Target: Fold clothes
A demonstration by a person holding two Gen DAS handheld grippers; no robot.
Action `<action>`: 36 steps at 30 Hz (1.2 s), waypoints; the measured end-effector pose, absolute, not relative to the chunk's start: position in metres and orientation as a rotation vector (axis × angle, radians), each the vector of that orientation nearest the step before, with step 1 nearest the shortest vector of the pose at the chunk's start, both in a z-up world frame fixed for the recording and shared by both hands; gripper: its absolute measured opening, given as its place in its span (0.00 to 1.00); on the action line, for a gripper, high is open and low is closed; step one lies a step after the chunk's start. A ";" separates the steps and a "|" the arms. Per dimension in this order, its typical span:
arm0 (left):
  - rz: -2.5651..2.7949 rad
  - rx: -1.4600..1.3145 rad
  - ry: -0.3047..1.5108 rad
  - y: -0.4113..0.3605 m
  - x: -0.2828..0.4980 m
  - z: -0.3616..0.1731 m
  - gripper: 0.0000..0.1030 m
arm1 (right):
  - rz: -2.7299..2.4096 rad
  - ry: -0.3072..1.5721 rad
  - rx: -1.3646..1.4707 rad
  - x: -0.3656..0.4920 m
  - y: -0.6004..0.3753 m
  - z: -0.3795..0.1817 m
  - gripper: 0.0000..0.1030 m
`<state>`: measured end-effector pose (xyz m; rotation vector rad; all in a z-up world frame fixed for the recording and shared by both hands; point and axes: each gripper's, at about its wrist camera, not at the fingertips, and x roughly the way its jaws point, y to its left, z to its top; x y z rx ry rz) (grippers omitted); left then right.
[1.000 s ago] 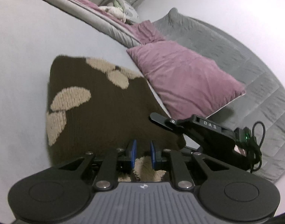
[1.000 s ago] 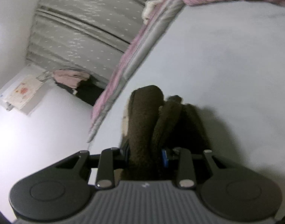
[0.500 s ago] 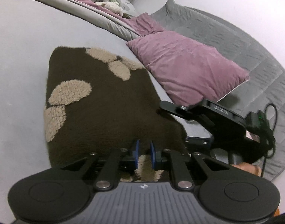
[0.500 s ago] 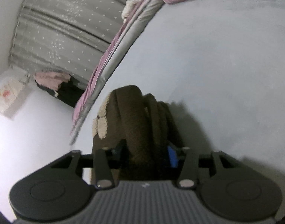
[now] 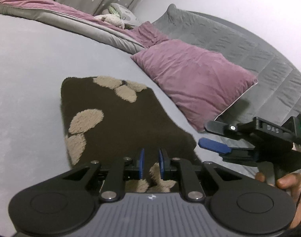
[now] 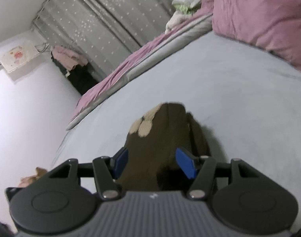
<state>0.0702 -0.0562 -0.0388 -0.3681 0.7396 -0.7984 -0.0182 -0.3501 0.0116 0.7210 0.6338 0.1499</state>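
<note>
A brown knitted sweater point(image 5: 126, 122) with beige patches lies folded flat on the light grey bed sheet point(image 5: 26, 79). My left gripper point(image 5: 151, 155) sits at the sweater's near edge, its blue pads close together with a fold of brown and beige knit pinched between them. At the sweater's right corner my right gripper point(image 5: 207, 136) hovers open. In the right wrist view the sweater point(image 6: 160, 138) shows end-on as stacked layers. There the right gripper point(image 6: 152, 159) has its blue pads point(image 6: 185, 165) wide apart on either side of the stack, not pressing on it.
A purple pillow point(image 5: 195, 79) lies just right of the sweater, with a grey quilted cushion point(image 5: 249, 45) behind it. A folded purple and grey duvet point(image 5: 81, 21) and a soft toy point(image 5: 114, 17) line the far side. A hand point(image 5: 286, 183) holds the right gripper's handle.
The right gripper's pads have spread and let go of the folded stack; it has lifted and rolled. The left gripper keeps its narrow grip and has risen slightly.
</note>
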 end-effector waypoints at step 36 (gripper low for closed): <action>-0.864 -0.277 0.750 -0.058 0.062 -0.029 0.14 | 0.152 0.725 1.037 0.001 -0.386 -0.075 0.39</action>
